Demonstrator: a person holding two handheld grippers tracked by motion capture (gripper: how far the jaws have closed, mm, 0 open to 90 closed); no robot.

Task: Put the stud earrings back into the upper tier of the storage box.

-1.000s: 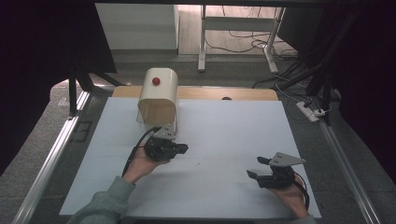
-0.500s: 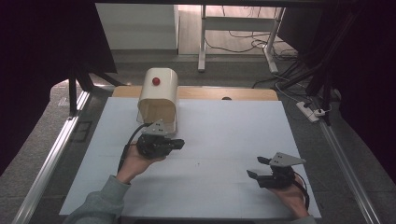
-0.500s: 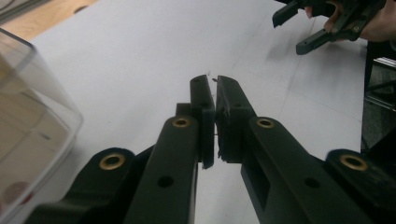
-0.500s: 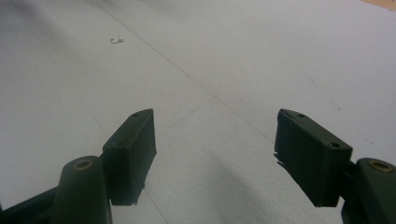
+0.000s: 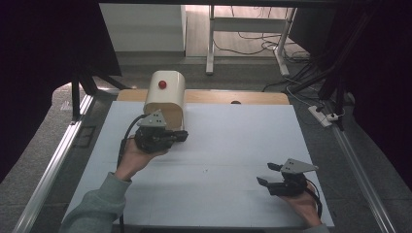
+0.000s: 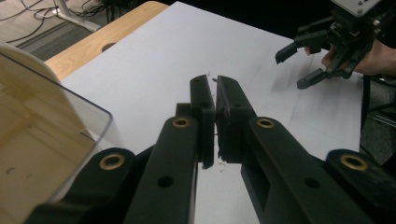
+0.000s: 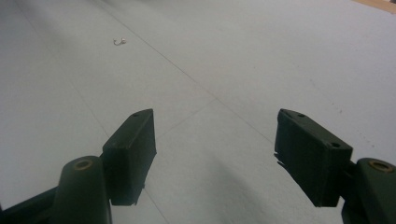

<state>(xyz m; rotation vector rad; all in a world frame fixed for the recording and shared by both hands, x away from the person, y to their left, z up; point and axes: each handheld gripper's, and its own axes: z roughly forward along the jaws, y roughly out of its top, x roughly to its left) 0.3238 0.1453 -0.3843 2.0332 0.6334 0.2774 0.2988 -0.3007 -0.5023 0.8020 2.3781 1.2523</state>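
Left gripper (image 6: pixel 214 116) closed; right gripper (image 7: pixel 215 154) spread.

The left gripper (image 5: pixel 180 136) is held in the left hand (image 5: pixel 138 156), raised at the left of the table, its jaws pressed almost together with only a thin slit between them and pointed toward the person's right. A grey-green sleeve (image 5: pixel 94 206) covers the left forearm. The right gripper (image 5: pixel 268 174) is held low in the right hand (image 5: pixel 303 205) near the table's front right, its jaws spread wide apart with nothing between them.
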